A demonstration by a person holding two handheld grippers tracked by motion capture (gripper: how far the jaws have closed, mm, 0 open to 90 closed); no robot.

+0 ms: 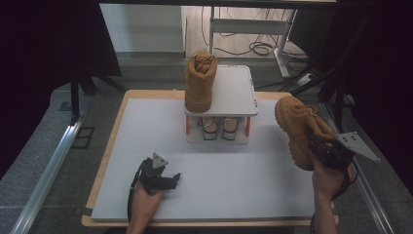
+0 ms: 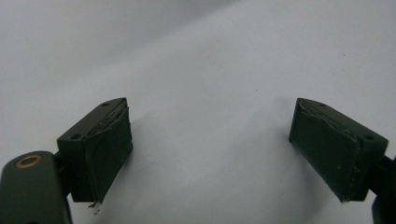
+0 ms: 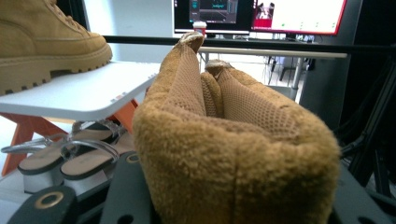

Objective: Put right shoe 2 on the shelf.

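Note:
My right gripper [image 1: 325,147] is shut on the collar of a tan suede boot [image 1: 298,126], which it holds in the air over the table's right edge with the toe pointing away. In the right gripper view the boot's fuzzy collar [image 3: 233,158] bulges between the jaws. A matching boot [image 1: 200,80] stands on the left half of a small white rack [image 1: 235,90], and in the right gripper view that boot [image 3: 42,37] rests on the rack's top shelf [image 3: 88,91]. My left gripper [image 1: 171,179] lies low on the white table mat, open, with its pads [image 2: 112,144] wide apart over bare surface.
A pair of sandals [image 1: 218,127] sits on the rack's lower shelf between red legs, and these sandals [image 3: 70,158] are near in the right gripper view. The white mat [image 1: 243,180] covers a wooden table. Monitors [image 3: 261,14] and desk legs stand beyond.

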